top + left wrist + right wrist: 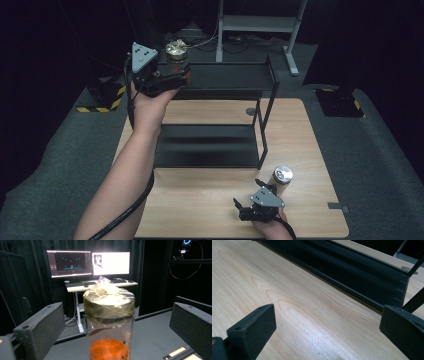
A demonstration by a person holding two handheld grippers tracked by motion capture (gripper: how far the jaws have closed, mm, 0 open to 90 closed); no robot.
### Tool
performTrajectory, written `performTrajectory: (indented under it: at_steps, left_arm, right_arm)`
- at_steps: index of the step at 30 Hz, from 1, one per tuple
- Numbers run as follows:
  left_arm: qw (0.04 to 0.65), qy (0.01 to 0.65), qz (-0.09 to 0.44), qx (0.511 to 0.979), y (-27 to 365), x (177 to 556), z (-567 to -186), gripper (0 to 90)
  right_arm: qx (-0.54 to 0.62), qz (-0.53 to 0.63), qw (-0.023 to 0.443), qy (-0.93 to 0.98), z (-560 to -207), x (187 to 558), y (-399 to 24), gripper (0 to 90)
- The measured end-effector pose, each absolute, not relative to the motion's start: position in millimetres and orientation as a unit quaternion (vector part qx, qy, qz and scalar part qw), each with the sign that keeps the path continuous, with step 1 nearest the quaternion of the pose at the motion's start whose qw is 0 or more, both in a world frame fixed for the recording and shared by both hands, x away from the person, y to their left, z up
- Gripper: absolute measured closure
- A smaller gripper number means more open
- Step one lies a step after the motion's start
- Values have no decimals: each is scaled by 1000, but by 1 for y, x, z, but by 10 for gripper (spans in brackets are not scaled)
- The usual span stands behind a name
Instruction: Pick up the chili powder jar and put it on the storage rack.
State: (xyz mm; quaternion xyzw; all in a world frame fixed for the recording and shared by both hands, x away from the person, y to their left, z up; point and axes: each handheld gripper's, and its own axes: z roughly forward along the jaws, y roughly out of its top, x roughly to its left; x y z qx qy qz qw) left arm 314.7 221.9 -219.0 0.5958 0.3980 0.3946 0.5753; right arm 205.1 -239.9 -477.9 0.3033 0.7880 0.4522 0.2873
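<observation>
Left gripper [110, 340] spread wide round the jar [109, 322] on the rack's top shelf [225, 75] (pads not touching) — right gripper [327, 332] spread too, over the table [299, 315].

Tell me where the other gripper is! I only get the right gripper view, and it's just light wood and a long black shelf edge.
Observer: The left gripper is raised at the left end of the top shelf of the black metal rack.
Operator: Is it grabbing something?
Observer: Not gripping. A clear glass jar with a gold lid stands between its open jaws, with a gap on each side.
Operator: Is anything close to my gripper?
Observer: Yes. A tan can with a shiny silver top stands on the light wooden table, just beside the right gripper, whose jaws are open with nothing between them.
</observation>
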Motion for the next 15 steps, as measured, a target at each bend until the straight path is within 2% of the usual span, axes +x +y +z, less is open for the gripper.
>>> performTrajectory:
  at_steps: [15]
  left_arm:
    - [573,381,402,603,222,277,-231,3]
  right_arm:
    - [301,453,287,789,-478,205,-240,0]
